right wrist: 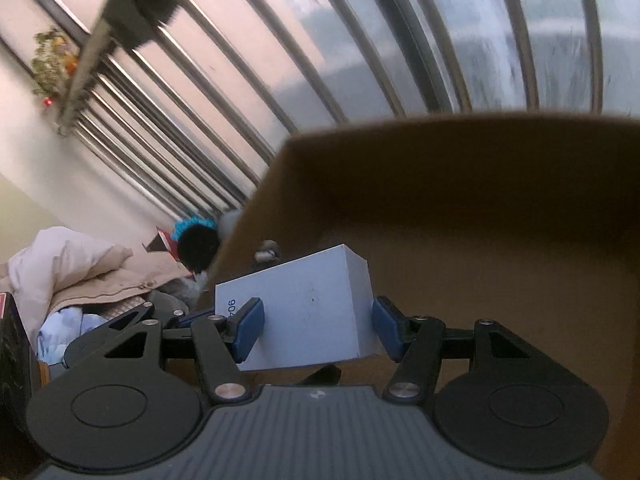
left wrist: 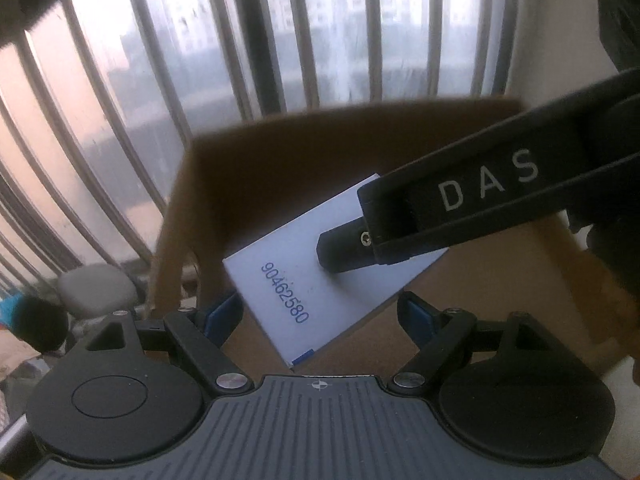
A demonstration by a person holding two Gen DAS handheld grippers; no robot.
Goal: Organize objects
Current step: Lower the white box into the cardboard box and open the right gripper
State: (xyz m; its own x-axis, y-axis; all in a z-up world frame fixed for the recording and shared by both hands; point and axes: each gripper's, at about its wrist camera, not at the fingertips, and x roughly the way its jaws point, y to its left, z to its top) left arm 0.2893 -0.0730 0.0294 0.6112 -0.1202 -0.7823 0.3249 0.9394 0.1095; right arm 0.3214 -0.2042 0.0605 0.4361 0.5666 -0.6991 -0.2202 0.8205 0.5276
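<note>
A white box printed 90462580 is held inside an open cardboard box. My right gripper is shut on the white box, its blue pads on both sides; the cardboard box surrounds it. In the left wrist view the right gripper's black finger, marked DAS, reaches in from the right over the white box. My left gripper is open, its blue pads apart on either side of the white box without touching it.
A barred window stands behind the cardboard box. To the left lie a grey cushion, a black and teal fuzzy object, and a pile of beige clothes. A wall is at the right.
</note>
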